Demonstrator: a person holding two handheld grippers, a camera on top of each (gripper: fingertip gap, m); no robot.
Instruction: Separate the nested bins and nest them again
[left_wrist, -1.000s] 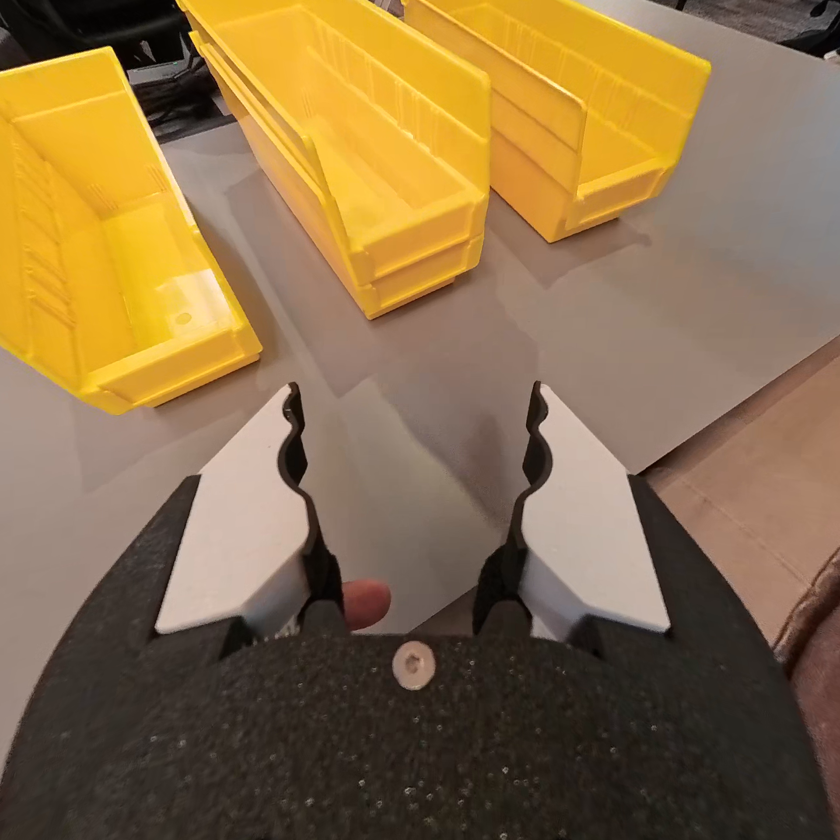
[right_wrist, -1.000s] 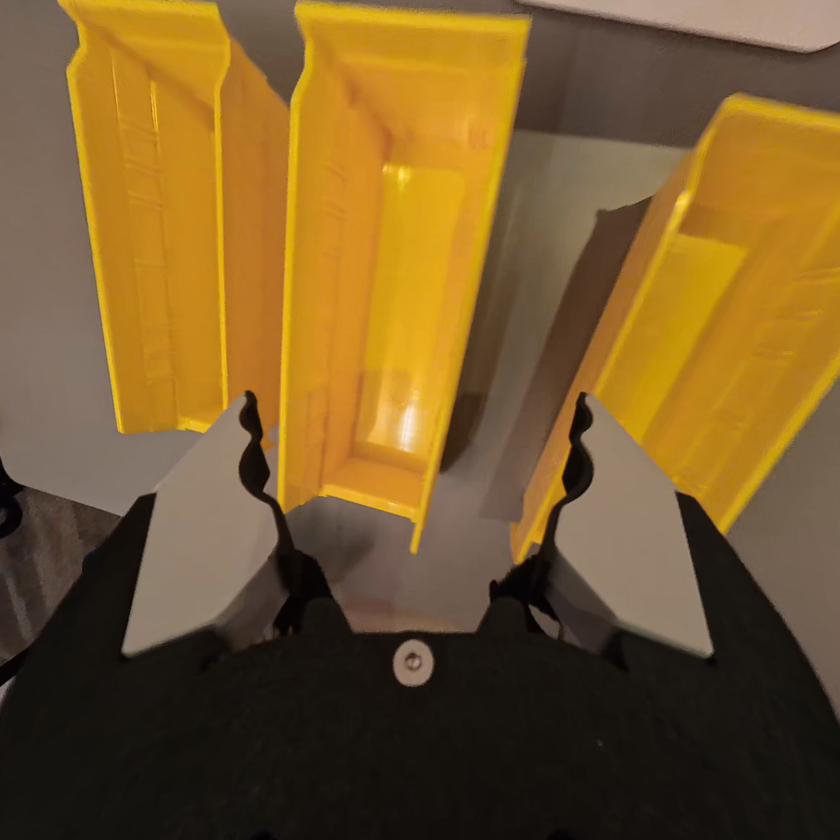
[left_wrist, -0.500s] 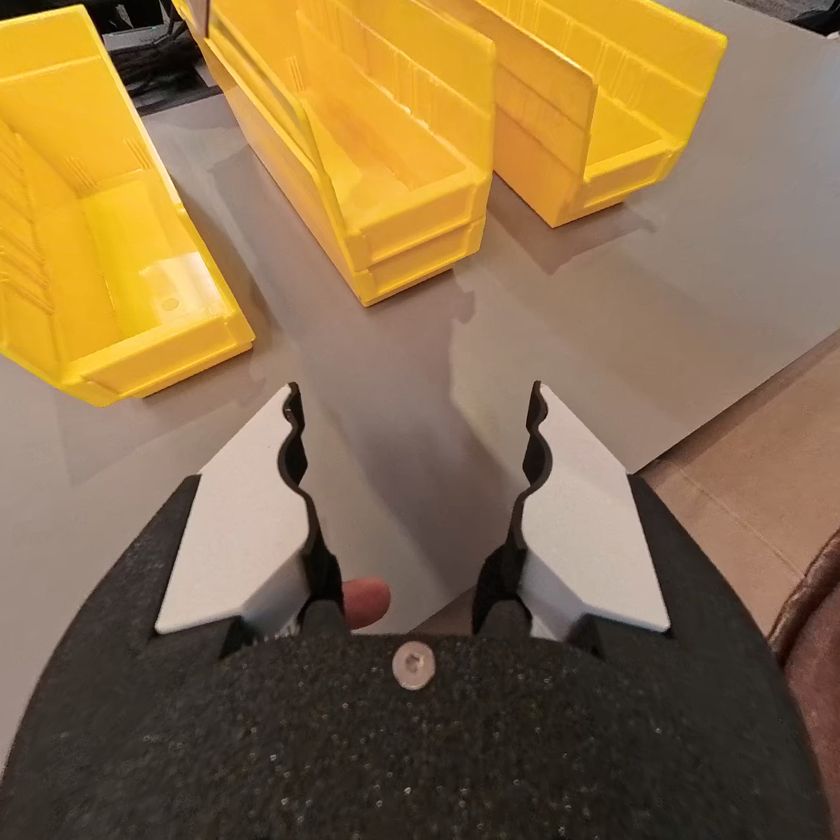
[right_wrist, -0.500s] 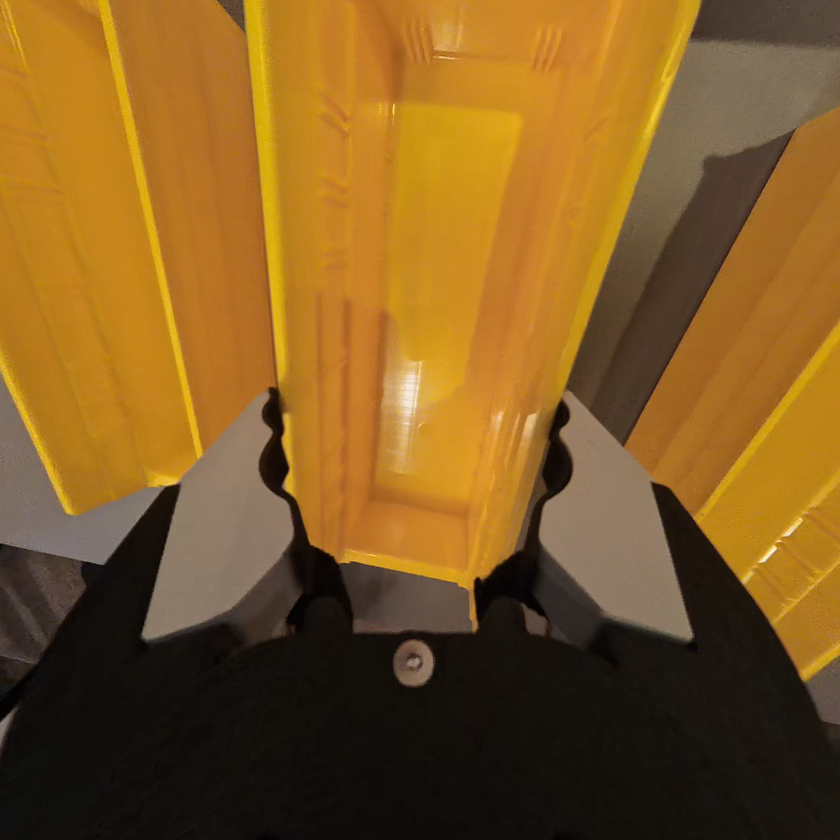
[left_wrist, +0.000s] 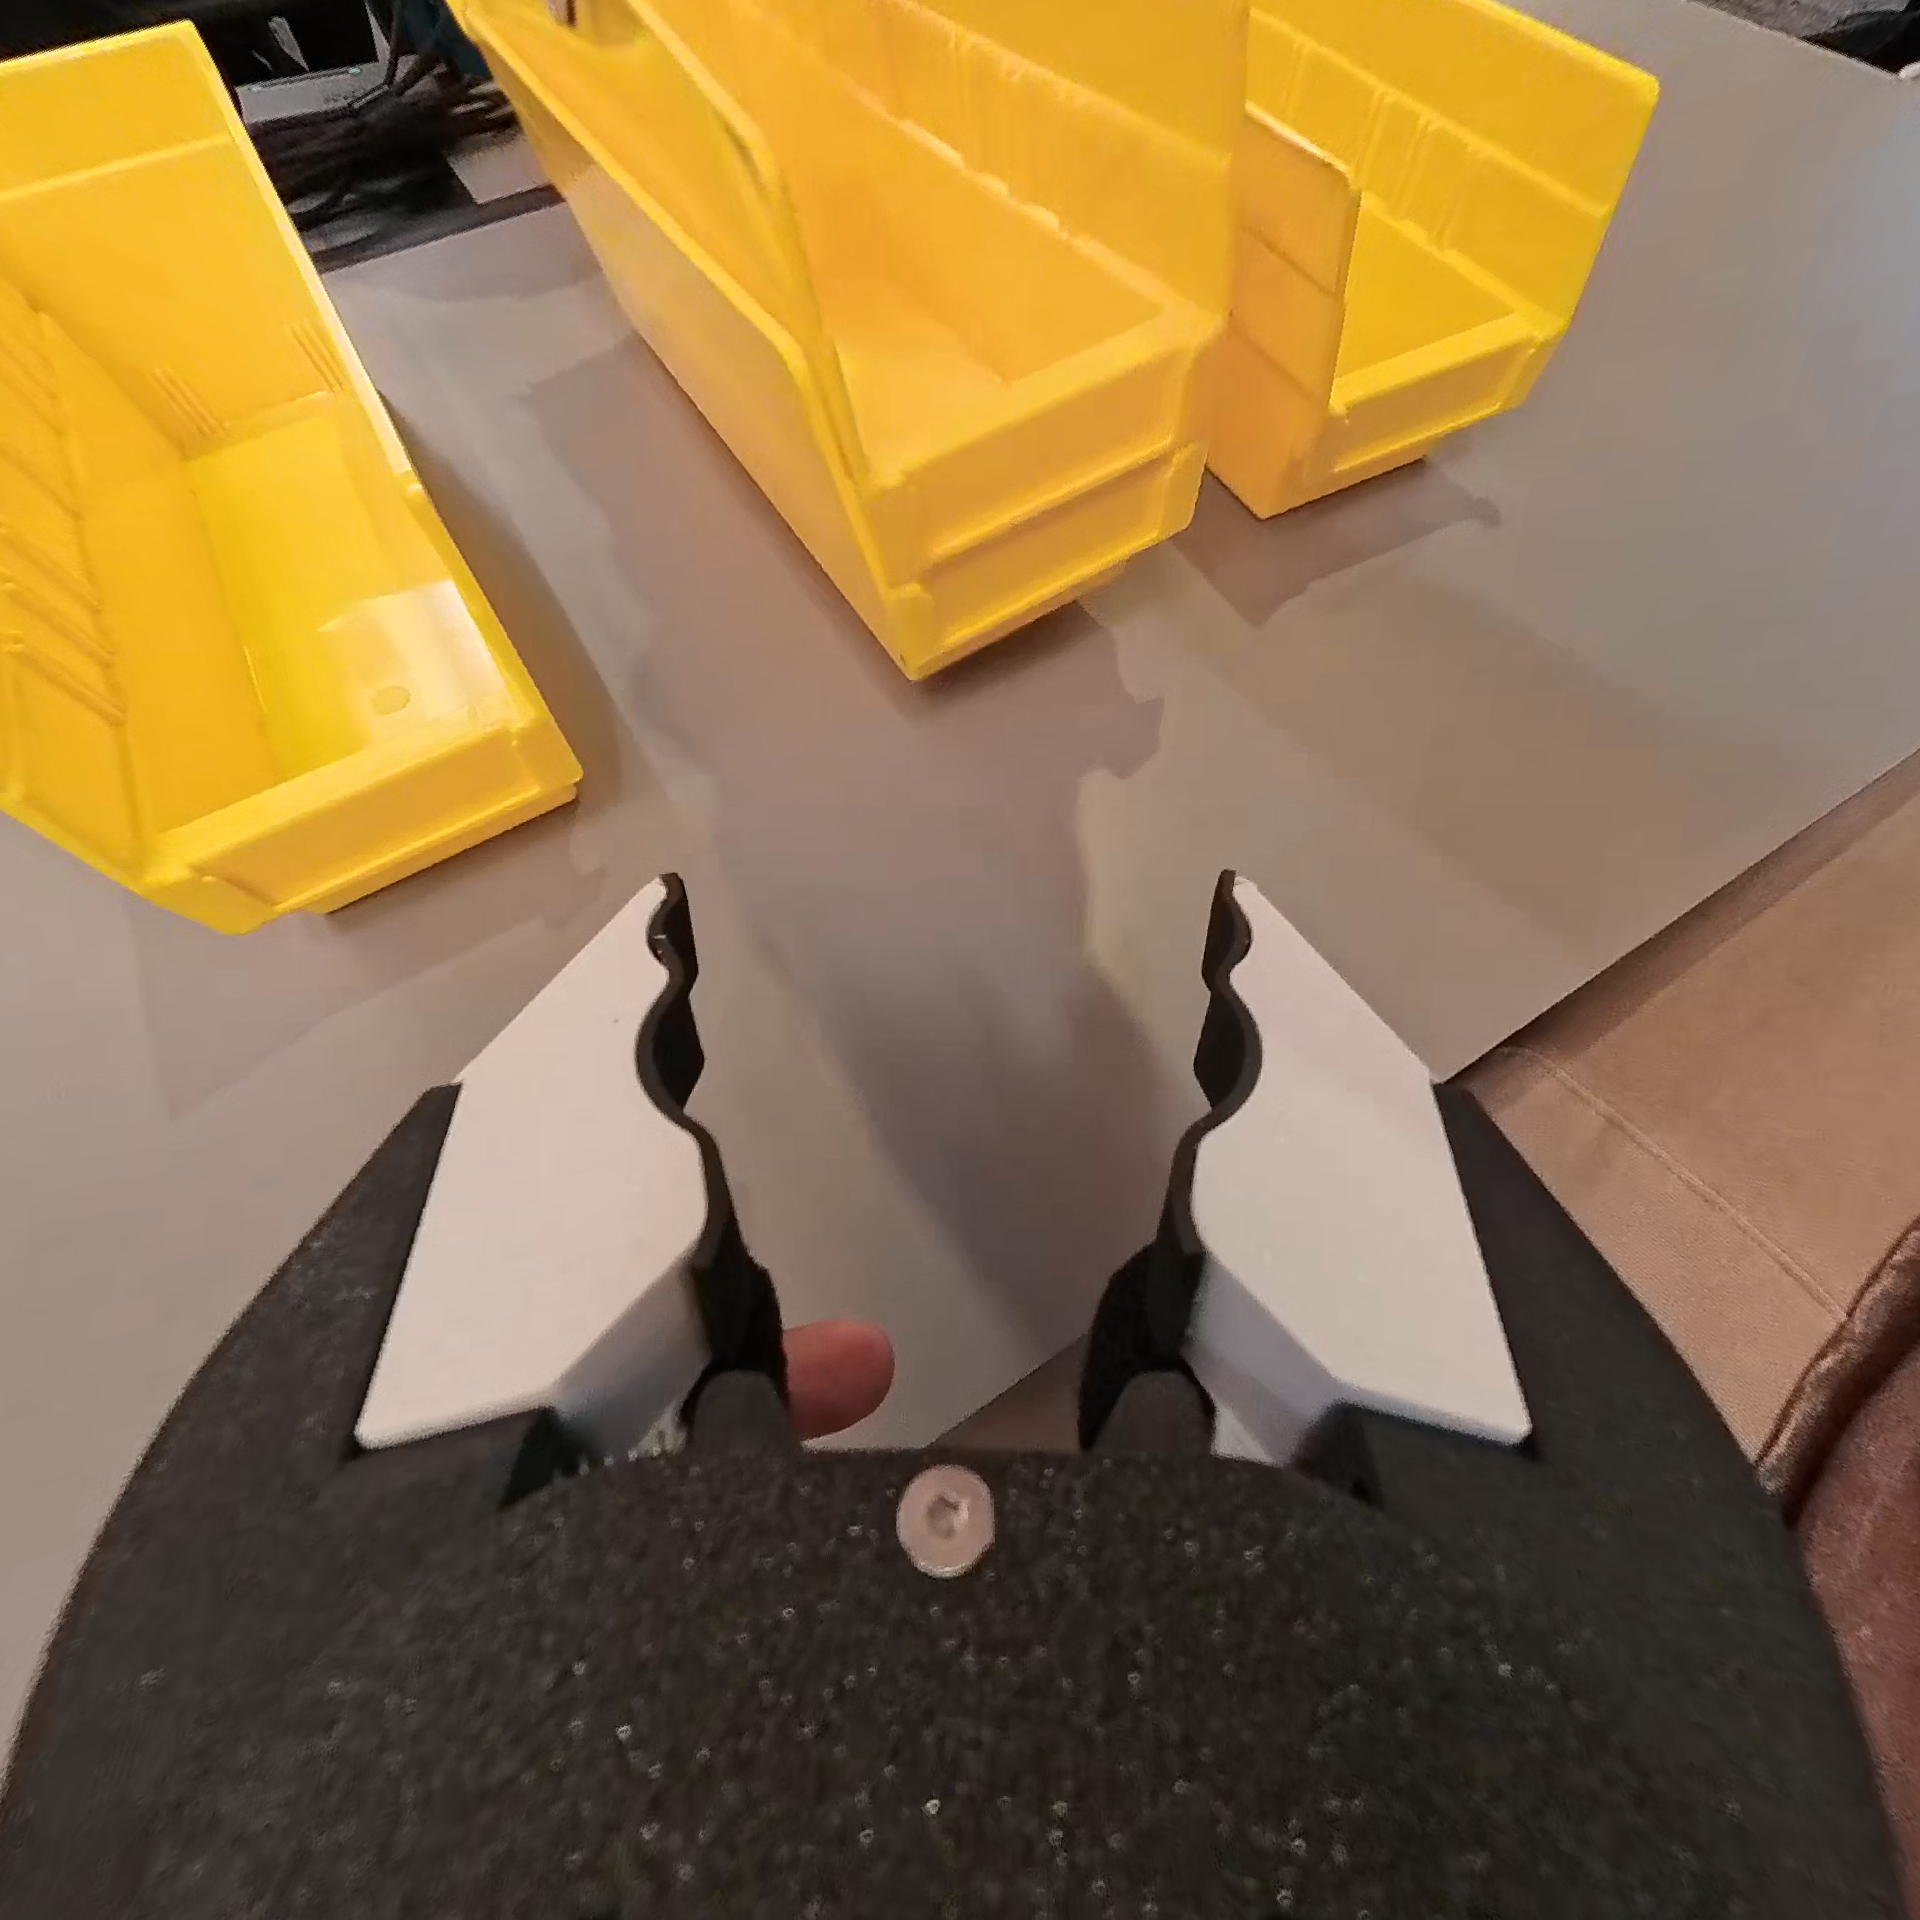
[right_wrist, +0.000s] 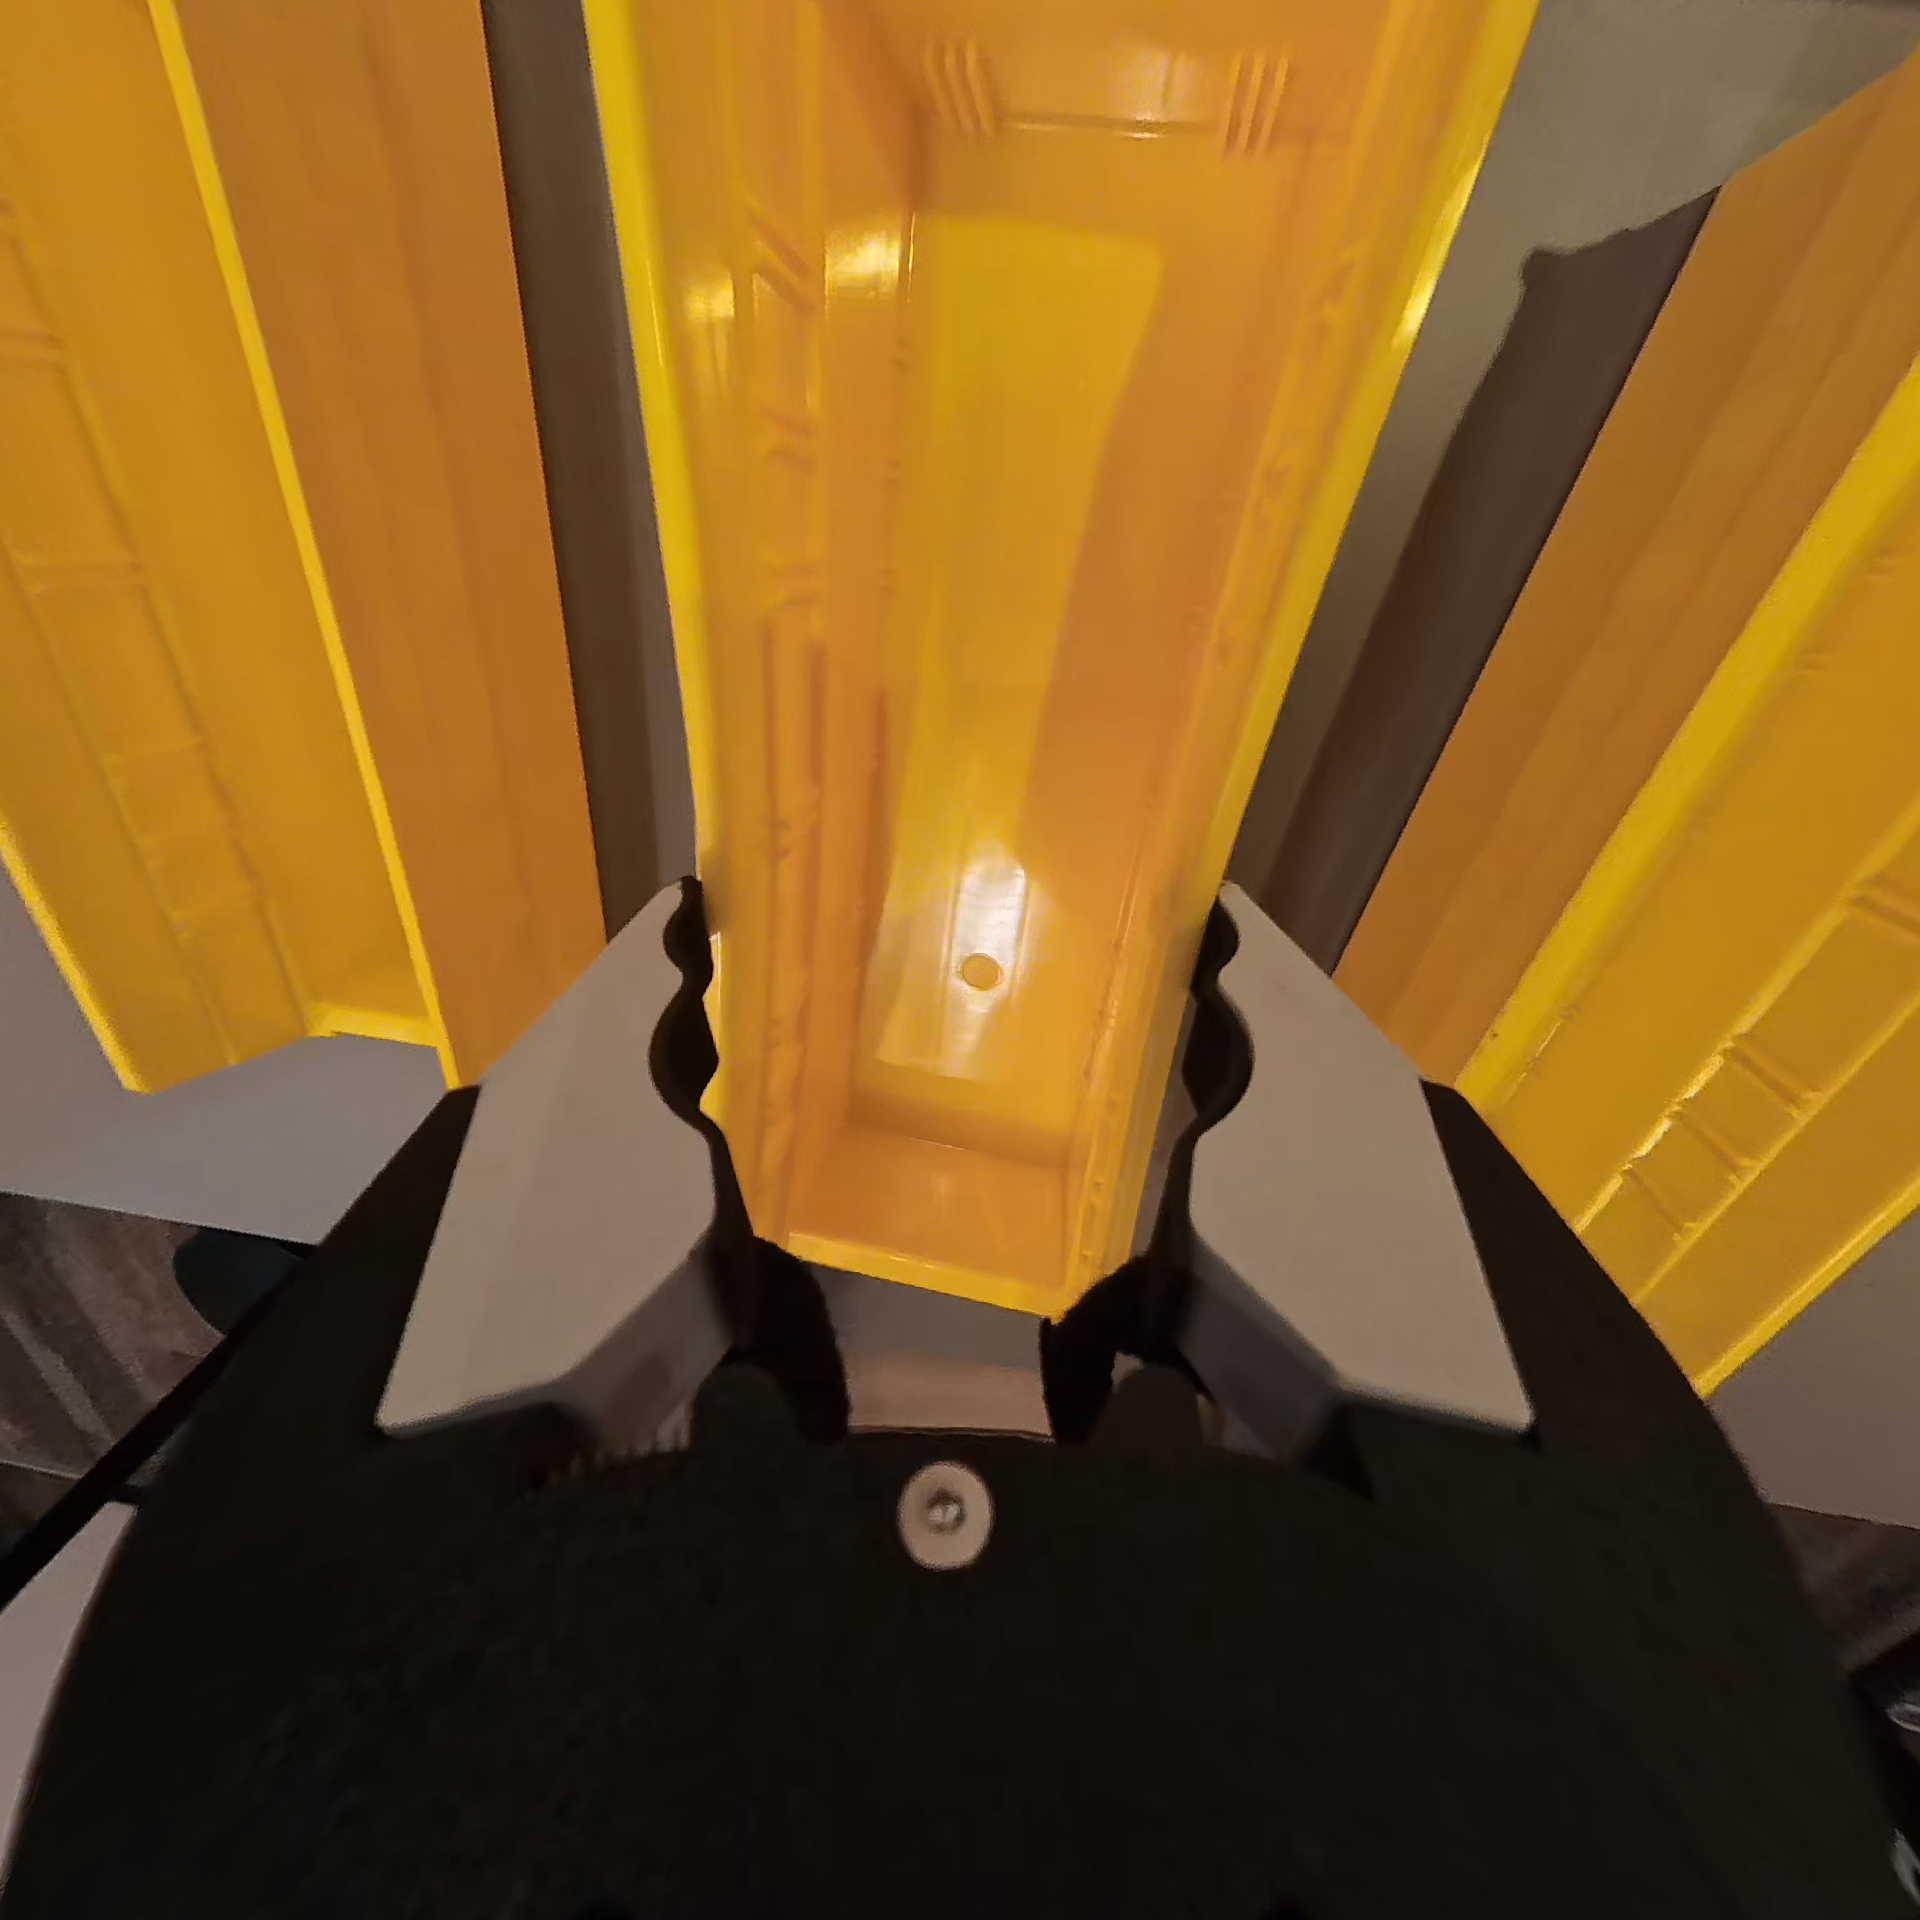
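Yellow bins stand on a grey table (left_wrist: 1351, 779): a single bin (left_wrist: 260, 582) at left, a nested pair (left_wrist: 997, 499) in the middle, another bin (left_wrist: 1434, 312) at right. My left gripper (left_wrist: 948, 894) is open and empty, above the table in front of the nested pair. My right gripper (right_wrist: 956, 904) straddles the far end of the middle inner bin (right_wrist: 1018, 468), its fingers pressed on both side walls. In the left wrist view that inner bin looks raised at its far end. The neighbouring bins flank it left (right_wrist: 260, 520) and right (right_wrist: 1662, 831).
The table's edge runs diagonally at right in the left wrist view, with tan floor (left_wrist: 1714, 1091) beyond it. A fingertip (left_wrist: 836, 1361) shows behind the left gripper's fingers. Dark cables (left_wrist: 374, 135) lie beyond the table's far edge.
My right gripper moved in over the end of the middle bin and narrowed its fingers onto its walls. The left gripper stayed open and shifted slightly left and closer to the bins.
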